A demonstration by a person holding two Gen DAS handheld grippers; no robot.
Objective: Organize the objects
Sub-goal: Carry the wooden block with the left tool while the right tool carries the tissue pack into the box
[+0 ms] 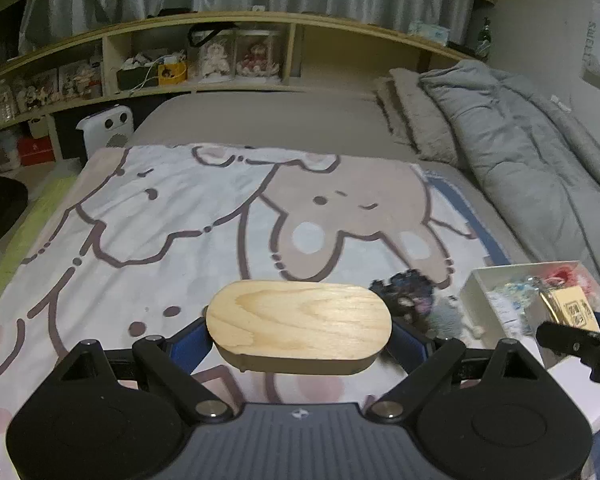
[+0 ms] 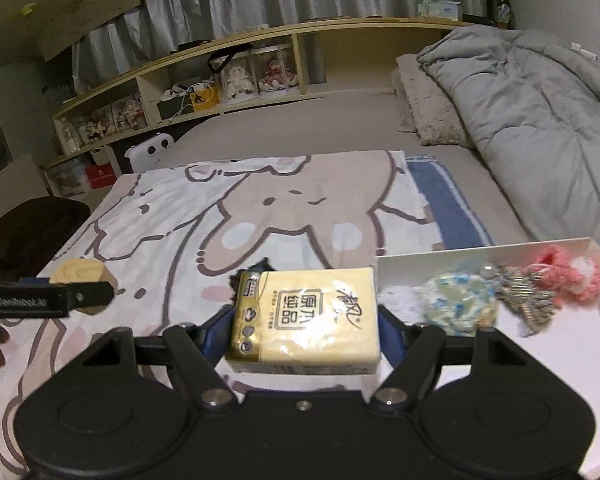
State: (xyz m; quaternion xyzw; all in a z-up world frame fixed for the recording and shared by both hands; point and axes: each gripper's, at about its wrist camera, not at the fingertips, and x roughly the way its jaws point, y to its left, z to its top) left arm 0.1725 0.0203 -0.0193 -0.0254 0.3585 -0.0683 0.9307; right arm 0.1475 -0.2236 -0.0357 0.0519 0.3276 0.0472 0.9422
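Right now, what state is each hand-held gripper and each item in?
Left hand-held gripper: shut on the wooden oval box, held above the blanket.
Wooden oval box: lid on, gripped by its ends.
Right hand-held gripper: shut on the tissue pack.
Tissue pack: sealed, lifted, beside the tray.
White tray: open, already holding a blue-white crocheted piece, a metal charm and pink yarn.
Dark keychain: lying loose on the blanket.
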